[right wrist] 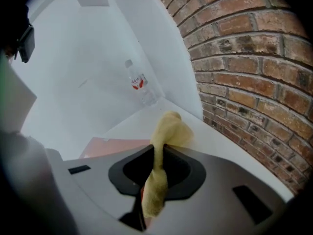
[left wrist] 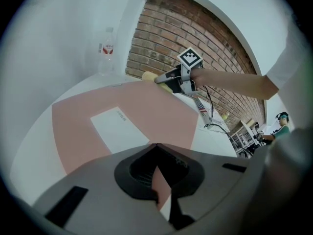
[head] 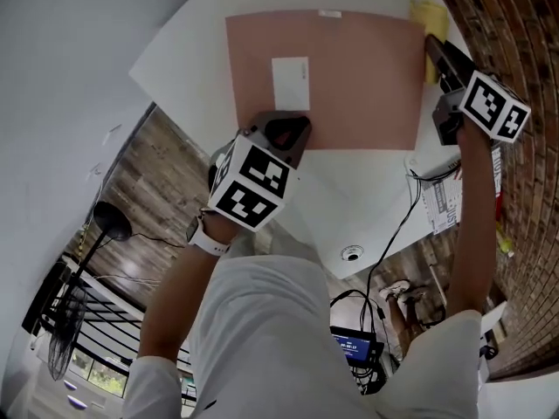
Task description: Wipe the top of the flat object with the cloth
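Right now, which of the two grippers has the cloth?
The right gripper, by the brick wall: its fingers pinch the yellow cloth. The left gripper holds no cloth.

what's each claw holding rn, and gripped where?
The right claw is shut on the yellow cloth, pinching a bunched stretch around its middle, with cloth sticking out past both ends of the jaws. The left claw is shut and holds nothing.
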`<state>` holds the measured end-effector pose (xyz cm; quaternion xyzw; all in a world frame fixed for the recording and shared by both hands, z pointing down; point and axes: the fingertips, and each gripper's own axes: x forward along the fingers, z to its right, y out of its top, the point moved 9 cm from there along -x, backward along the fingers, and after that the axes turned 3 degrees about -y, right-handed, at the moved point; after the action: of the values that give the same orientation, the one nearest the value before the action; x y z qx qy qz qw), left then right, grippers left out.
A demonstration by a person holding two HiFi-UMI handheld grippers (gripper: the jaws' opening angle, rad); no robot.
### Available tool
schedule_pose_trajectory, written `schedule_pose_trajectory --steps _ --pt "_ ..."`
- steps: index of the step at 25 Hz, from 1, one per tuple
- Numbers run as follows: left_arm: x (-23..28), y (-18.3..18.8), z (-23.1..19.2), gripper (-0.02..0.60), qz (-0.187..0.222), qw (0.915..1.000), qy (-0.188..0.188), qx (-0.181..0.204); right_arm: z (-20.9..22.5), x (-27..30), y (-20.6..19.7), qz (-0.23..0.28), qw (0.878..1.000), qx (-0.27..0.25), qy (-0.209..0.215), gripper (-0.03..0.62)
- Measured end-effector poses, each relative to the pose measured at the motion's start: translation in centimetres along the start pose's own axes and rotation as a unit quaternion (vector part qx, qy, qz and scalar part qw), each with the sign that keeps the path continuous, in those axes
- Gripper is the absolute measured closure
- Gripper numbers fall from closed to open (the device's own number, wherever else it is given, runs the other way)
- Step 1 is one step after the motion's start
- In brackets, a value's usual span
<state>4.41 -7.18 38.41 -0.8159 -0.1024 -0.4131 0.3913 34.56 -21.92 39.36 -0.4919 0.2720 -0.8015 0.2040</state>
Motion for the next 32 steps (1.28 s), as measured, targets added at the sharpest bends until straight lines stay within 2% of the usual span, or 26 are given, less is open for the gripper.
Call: schedule_pose_trajectory --steps 3,5,7,8,10,12,17,20,24,32 --pt "0.1 0.0 -0.2 0.565 -0.003 1.0000 -0.005 -0.001 0.2 1.1 1.4 -0.004 1.000 -0.020 0.002 0.536" --pt "0.3 -0.1 -0.2 0.565 -0.004 1.0000 -0.006 -0.001 0.5 2.0 2.3 -0.017 0.998 -0.051 0.010 0.536" --pt "0.5 -0.3 -0.3 0.565 -0.004 1.0000 -0.007 -0.001 0.5 2.9 3.0 -0.047 0.992 -0.112 0.027 0.536" --pt "0.5 -0.3 -0.3 0.565 -0.004 1.0000 -0.008 -0.002 0.3 3.4 3.5 -0.064 0.985 -0.157 0.039 0.536" --pt "0.4 -0.3 -0.3 0.565 -0.005 0.9999 -0.010 -0.002 -0.4 4.5 4.5 -0.100 0.960 -0.252 0.069 0.534" --pt "0.4 -0.2 -0.4 0.565 -0.006 0.9999 -0.012 -0.002 -1.2 5.5 5.3 -0.139 0.934 -0.313 0.104 0.536" --pt "0.4 0.0 -0.3 0.565 -0.007 0.9999 -0.013 -0.002 -3.7 7.7 6.7 -0.233 0.871 -0.392 0.185 0.536" --pt "0.4 0.0 -0.2 0.565 -0.006 0.9999 -0.010 0.000 -5.6 8.8 6.9 -0.269 0.845 -0.401 0.227 0.536" --pt "0.2 -0.3 -0.7 0.565 -0.005 0.9999 -0.010 -0.001 -8.4 10.4 6.7 -0.284 0.832 -0.400 0.259 0.536" --pt "1.3 1.7 1.7 0.565 -0.003 0.9999 -0.006 0.010 -11.4 10.4 6.7 -0.266 0.834 -0.384 0.294 0.536"
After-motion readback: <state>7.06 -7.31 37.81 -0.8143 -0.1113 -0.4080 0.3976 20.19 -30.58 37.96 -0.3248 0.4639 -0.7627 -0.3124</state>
